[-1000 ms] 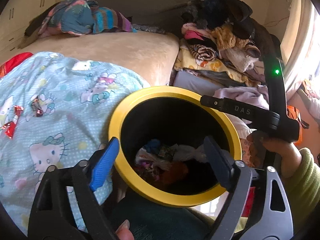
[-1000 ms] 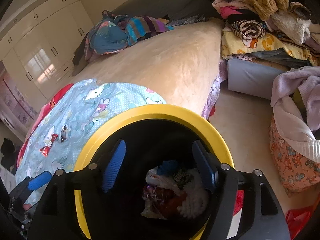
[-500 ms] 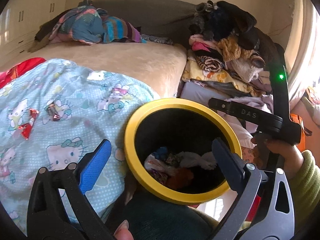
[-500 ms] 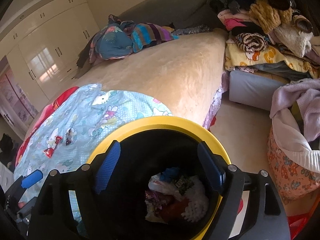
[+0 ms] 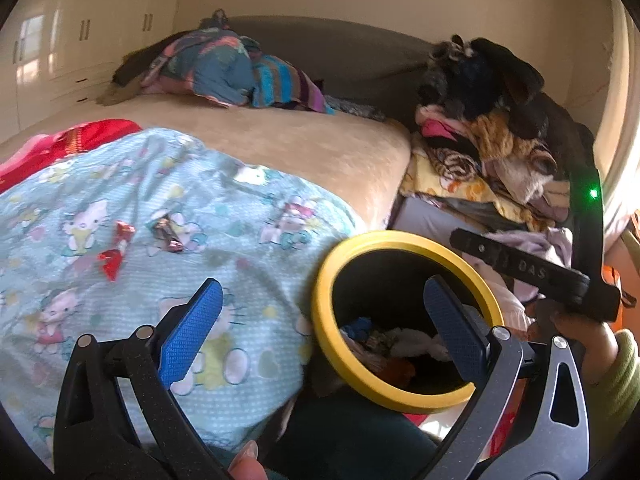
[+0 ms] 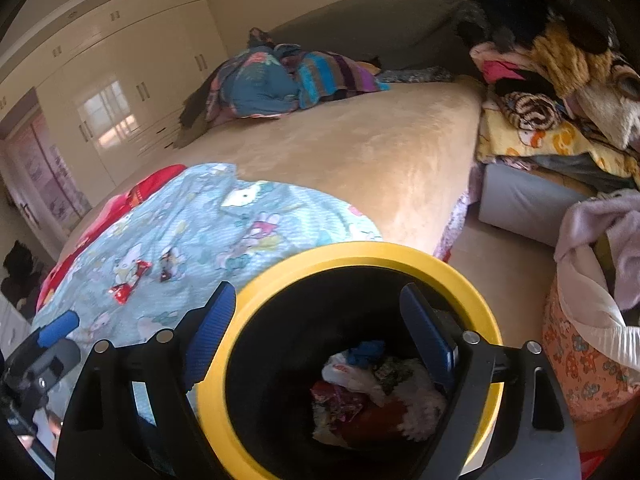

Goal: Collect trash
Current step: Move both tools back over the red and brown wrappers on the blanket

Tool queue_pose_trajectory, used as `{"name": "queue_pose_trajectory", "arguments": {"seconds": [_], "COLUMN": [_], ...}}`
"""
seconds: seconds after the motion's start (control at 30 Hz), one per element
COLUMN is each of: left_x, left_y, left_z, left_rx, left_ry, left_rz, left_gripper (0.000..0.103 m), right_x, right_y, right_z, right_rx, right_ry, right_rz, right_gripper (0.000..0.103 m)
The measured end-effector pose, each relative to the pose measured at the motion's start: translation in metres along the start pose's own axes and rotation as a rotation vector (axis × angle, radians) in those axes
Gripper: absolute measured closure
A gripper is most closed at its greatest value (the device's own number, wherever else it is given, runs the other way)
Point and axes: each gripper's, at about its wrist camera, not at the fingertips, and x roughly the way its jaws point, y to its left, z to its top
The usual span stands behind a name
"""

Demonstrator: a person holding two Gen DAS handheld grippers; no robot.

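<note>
Left wrist view: left hand-held gripper (image 5: 320,336) wide, empty; right hand-held gripper (image 6: 316,336) opening, empty, above the bin (image 6: 360,250). Two foil wrappers (image 5: 116,248) lie far left on the blanket (image 5: 240,248): probably light, crinkly, slippery; pinch a twisted end.

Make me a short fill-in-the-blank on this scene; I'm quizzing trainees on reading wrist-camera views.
1. The black trash bin has a ____ rim.
2. Two shiny foil candy wrappers lie on the light blue ____-print blanket.
3. Between the jaws of the left gripper there is ____.
4. The crumpled trash lies ____ the bin.

Missing words: yellow; cartoon cat; nothing; inside
</note>
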Motion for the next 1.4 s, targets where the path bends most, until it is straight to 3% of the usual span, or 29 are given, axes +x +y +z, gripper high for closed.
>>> {"name": "queue_pose_trajectory", "arguments": {"seconds": [0.37, 0.9, 1.23, 1.4], "left_x": [-0.028, -0.044, -0.035, -0.02], "left_y": [0.05, 0.132, 0.175, 0.188], "left_z": [0.005, -0.004, -0.015, -0.017], "left_rx": [-0.058, -0.223, -0.307, -0.316], "left_ry": [-0.075, -0.096, -0.062, -0.031], "left_rz": [0.127, 0.242, 0.262, 0.261], "left_gripper": [0.01, 0.01, 0.01, 0.023], "right_x": [0.007, 0.045, 0.106, 0.145], "right_y": [0.076, 0.154, 0.181, 0.192], "right_z": [-0.008, -0.022, -0.014, -0.006], "right_rx": [-0.137, -0.275, -0.319, -0.311], "right_ry": [0.001, 0.057, 0.093, 0.118], "right_rz": [0.126, 0.237, 0.234, 0.244], "right_gripper": [0.021, 0.021, 0.021, 0.021]}}
